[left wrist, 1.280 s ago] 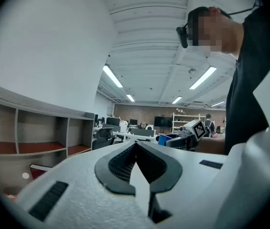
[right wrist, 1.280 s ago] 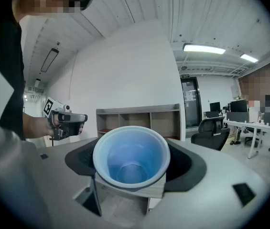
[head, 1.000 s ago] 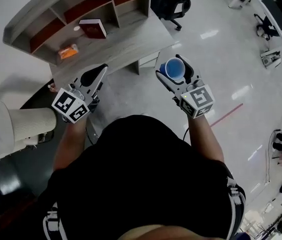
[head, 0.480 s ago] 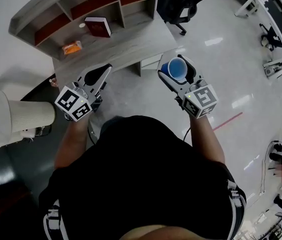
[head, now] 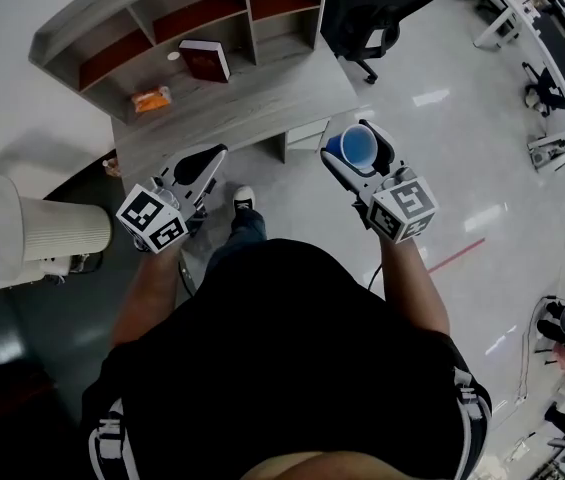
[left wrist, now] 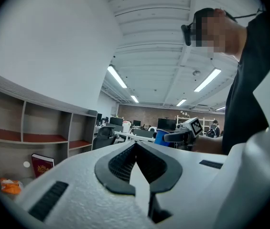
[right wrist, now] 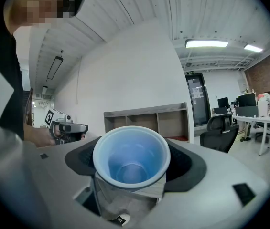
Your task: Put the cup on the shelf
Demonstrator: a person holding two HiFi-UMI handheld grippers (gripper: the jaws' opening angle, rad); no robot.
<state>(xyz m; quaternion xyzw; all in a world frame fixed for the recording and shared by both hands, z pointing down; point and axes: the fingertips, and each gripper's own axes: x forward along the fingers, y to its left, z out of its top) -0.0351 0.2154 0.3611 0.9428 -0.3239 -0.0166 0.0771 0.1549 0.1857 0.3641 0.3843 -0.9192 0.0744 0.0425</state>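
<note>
A blue cup (head: 358,146) stands upright between the jaws of my right gripper (head: 360,152), which is shut on it. From the right gripper view I look straight into the empty cup (right wrist: 131,157). The grey wooden shelf unit (head: 177,13) with red-lined compartments stands on a desk (head: 252,98) ahead and to the left; it also shows as the shelf (right wrist: 146,118) beyond the cup. My left gripper (head: 205,159) is held level near the desk's front edge, shut with nothing in it; its jaws meet in the left gripper view (left wrist: 135,149).
A dark red book (head: 205,60), an orange packet (head: 150,99) and a small white disc (head: 173,56) lie on the desk by the shelf. A black office chair (head: 372,13) stands right of the desk. A white ribbed bin (head: 32,243) is at my left.
I have stepped toward the desk; the shelf and desk sit lower and closer in the head view. A shoe now shows below the desk edge. Both grippers keep their hold and pose.
</note>
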